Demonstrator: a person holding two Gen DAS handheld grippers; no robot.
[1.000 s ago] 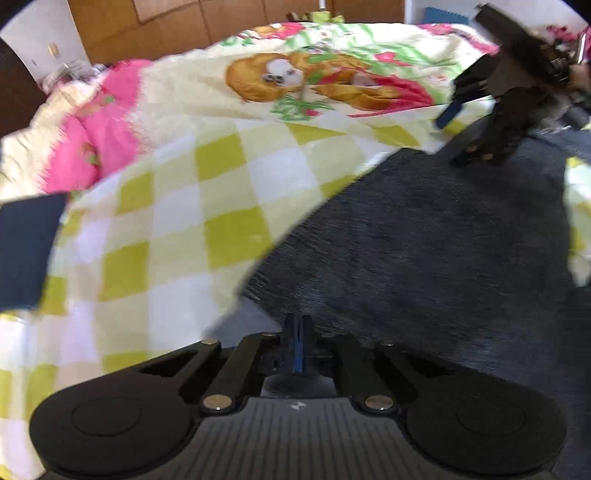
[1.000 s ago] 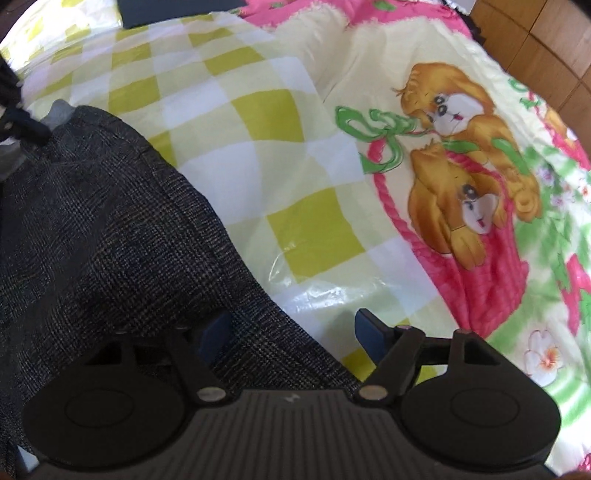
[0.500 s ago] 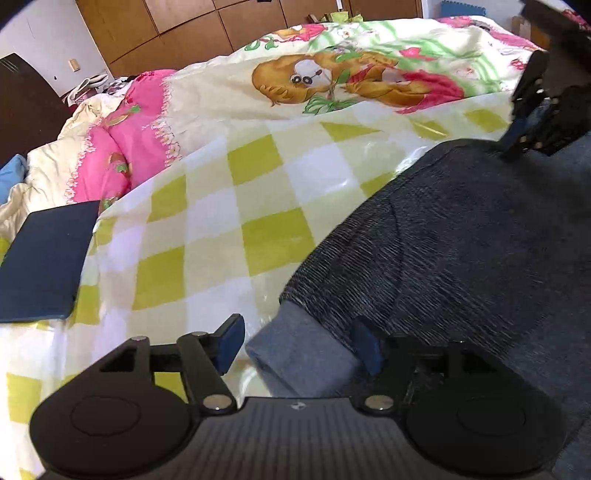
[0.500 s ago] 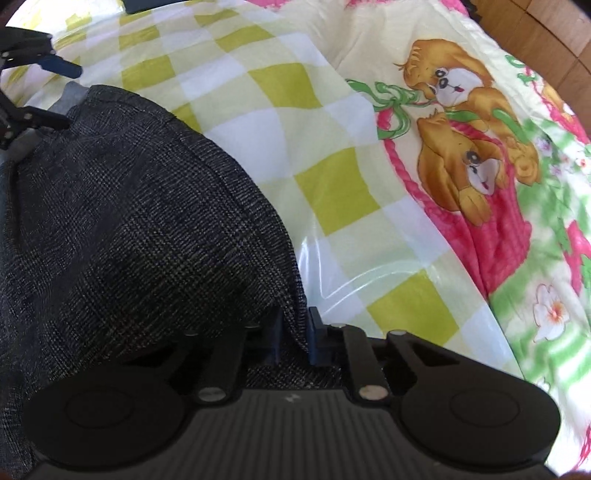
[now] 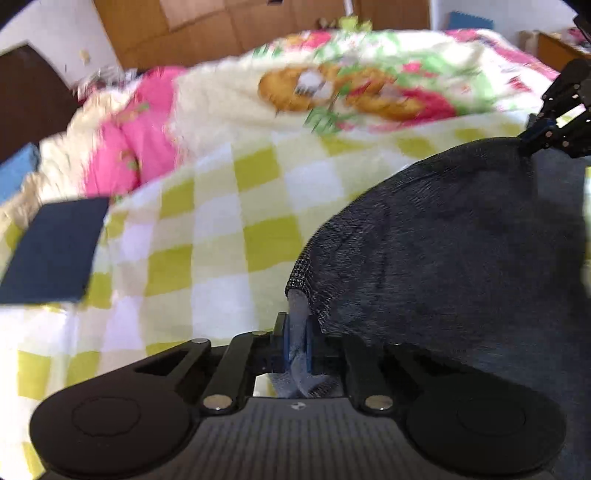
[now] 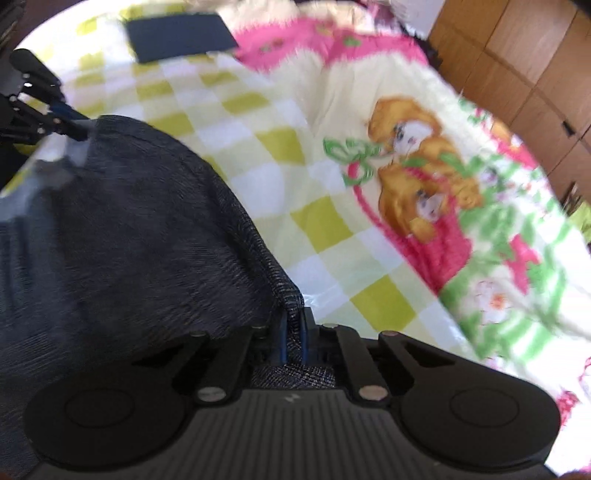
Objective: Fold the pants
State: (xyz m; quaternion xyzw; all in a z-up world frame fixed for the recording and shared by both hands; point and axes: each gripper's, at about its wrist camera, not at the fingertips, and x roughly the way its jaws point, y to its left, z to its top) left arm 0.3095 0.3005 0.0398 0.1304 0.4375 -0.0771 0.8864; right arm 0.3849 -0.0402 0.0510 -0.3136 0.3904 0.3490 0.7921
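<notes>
Dark grey pants (image 5: 443,258) lie on a bed with a yellow-checked cover (image 5: 221,240). My left gripper (image 5: 297,347) is closing, its blue pads pressed on the light grey edge (image 5: 297,306) at one corner of the pants. My right gripper (image 6: 294,339) is closing too, pinching the dark woven edge at the other corner of the pants (image 6: 129,221). Both corners are raised off the cover and the cloth hangs stretched between them. Each view shows the other gripper at the far corner: the right gripper (image 5: 532,142) and the left gripper (image 6: 79,131).
A flat dark blue rectangle (image 5: 51,251) lies on the cover beyond the pants, the same dark blue rectangle (image 6: 181,35) in the right wrist view. A pink and cartoon-print quilt (image 6: 424,177) covers the far bed. Wooden wardrobe doors (image 6: 517,66) stand behind.
The left gripper opened around the grey pants edge, then shut on it. The right gripper shut on the dark edge. Both corners have come up off the cover.
</notes>
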